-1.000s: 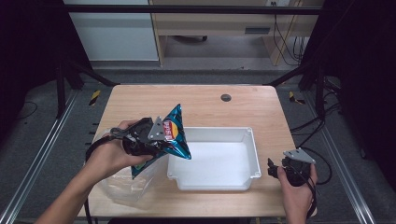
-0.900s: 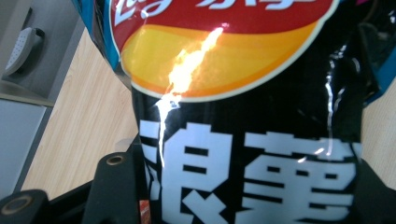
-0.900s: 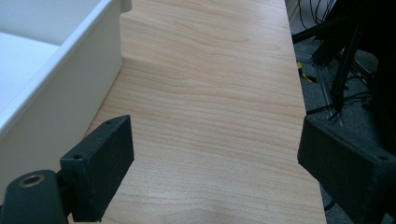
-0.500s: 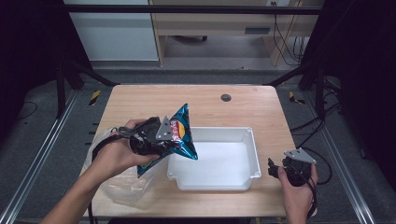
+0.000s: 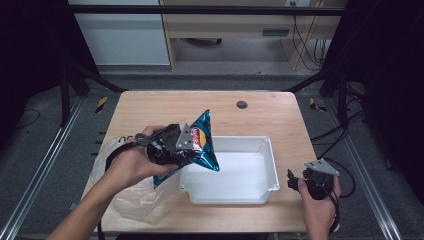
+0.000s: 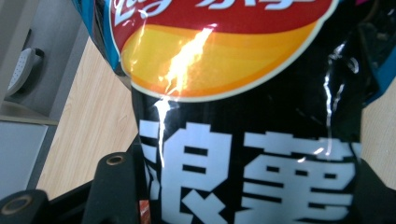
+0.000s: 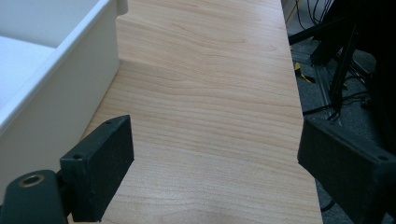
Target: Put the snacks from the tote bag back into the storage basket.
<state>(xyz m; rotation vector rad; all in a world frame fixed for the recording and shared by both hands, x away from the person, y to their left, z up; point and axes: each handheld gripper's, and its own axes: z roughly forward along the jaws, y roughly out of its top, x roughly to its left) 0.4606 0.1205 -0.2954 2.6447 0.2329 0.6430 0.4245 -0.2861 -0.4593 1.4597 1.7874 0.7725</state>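
A shiny blue and black chip bag with a red and yellow logo hangs tilted over the left rim of a white plastic bin. My left gripper is shut on the chip bag, which presses close to the lens between the black jaws in the left gripper view. At the table's front right corner my right gripper stands open, right of the bin, with bare wood between its jaws. The bin's white wall rises at the left of the right gripper view.
A crumpled clear plastic bag lies on the wooden table under my left forearm. A small dark round grommet sits near the far edge. Black frame rails and cables run along both sides of the table.
My left gripper has carried the chip bag a little to the right, further over the bin's left rim. The right gripper has stayed where it was.
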